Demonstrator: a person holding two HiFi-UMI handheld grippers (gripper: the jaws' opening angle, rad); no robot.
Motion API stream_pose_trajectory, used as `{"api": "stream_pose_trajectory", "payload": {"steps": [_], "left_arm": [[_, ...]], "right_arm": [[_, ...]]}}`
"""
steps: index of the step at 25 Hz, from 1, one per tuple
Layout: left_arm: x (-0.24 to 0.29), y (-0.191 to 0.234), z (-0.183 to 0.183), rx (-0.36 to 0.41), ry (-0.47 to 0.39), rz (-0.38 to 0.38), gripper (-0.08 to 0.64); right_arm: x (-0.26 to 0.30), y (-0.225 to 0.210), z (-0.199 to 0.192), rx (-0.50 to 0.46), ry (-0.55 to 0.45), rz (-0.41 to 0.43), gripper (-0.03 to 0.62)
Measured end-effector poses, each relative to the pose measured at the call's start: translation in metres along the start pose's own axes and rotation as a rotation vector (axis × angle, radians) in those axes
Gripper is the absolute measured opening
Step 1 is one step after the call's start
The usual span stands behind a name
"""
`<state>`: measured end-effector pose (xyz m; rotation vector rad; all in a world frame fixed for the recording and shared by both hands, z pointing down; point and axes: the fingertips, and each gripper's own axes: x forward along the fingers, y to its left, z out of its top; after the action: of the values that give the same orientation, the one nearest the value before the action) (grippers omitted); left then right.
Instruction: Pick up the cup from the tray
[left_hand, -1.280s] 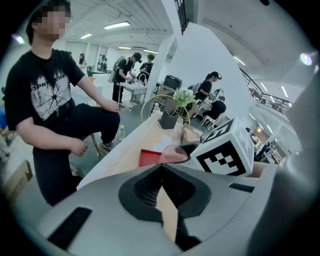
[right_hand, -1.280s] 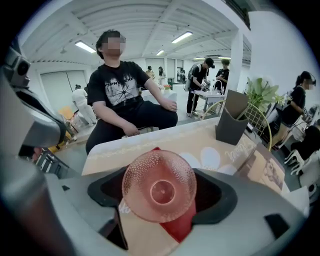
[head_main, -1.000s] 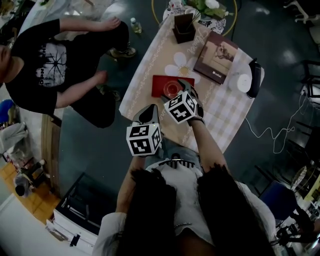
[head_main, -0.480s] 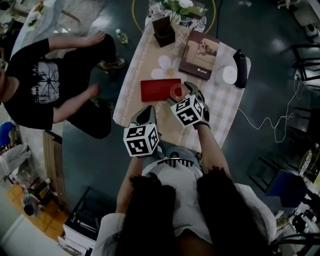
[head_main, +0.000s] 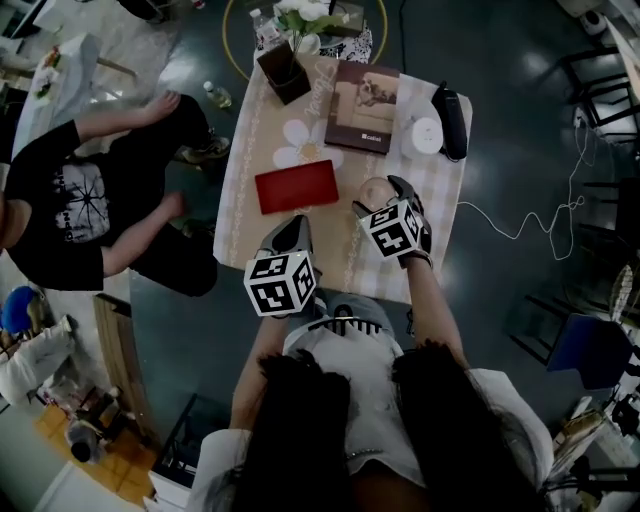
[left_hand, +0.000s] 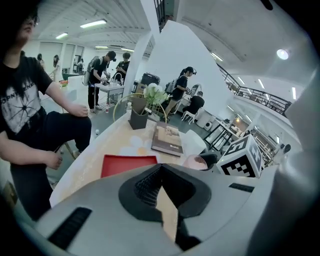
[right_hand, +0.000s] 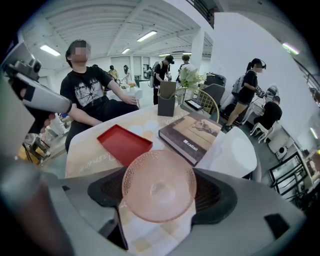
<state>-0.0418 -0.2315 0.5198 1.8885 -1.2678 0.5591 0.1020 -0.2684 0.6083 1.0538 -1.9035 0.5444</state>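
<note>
A pale pink glass cup (right_hand: 159, 186) sits clamped between the jaws of my right gripper (right_hand: 160, 192), lifted off the tray. In the head view the cup (head_main: 376, 190) hangs over the table just right of the red tray (head_main: 296, 187), which holds nothing. The same tray (right_hand: 124, 143) shows at the left in the right gripper view. My left gripper (head_main: 287, 238) hovers near the table's front edge, below the tray, jaws closed with nothing between them. In the left gripper view the tray (left_hand: 129, 164) lies ahead and the cup (left_hand: 195, 161) to the right.
A brown book (head_main: 361, 94) lies at the back of the table, with a dark plant pot (head_main: 281, 72) to its left. A white round device (head_main: 426, 135) and a black object (head_main: 450, 108) sit at the right edge. A person in black (head_main: 70, 210) sits to the left.
My right gripper has carried the cup off the tray and to the right. The left gripper has stayed near the front edge. The head camera has shifted.
</note>
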Motion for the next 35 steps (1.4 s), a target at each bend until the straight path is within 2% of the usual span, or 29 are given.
{"api": "stream_pose_trajectory", "payload": {"steps": [12, 17, 21, 25, 33, 35], "left_arm": [[0.010, -0.017, -0.012, 0.040, 0.044, -0.010, 0.008], [0.012, -0.014, -0.016, 0.015, 0.060, 0.007, 0.008], [0.007, -0.013, -0.019, 0.021, 0.063, 0.013, 0.008], [0.004, -0.012, -0.019, 0.021, 0.055, 0.016, 0.008], [-0.008, -0.017, -0.018, 0.034, 0.023, 0.008, 0.008], [-0.011, -0.017, -0.017, 0.031, 0.008, 0.006, 0.008]], "right_arm": [[0.003, -0.022, -0.040, 0.094, 0.025, -0.015, 0.400], [0.002, -0.025, -0.041, 0.111, 0.014, 0.001, 0.400], [-0.004, -0.024, -0.037, 0.140, -0.003, 0.029, 0.402], [-0.020, -0.027, -0.026, 0.119, -0.029, 0.009, 0.402], [-0.064, -0.027, 0.008, 0.138, -0.158, 0.006, 0.402], [-0.071, -0.022, 0.010, 0.144, -0.175, 0.031, 0.400]]}}
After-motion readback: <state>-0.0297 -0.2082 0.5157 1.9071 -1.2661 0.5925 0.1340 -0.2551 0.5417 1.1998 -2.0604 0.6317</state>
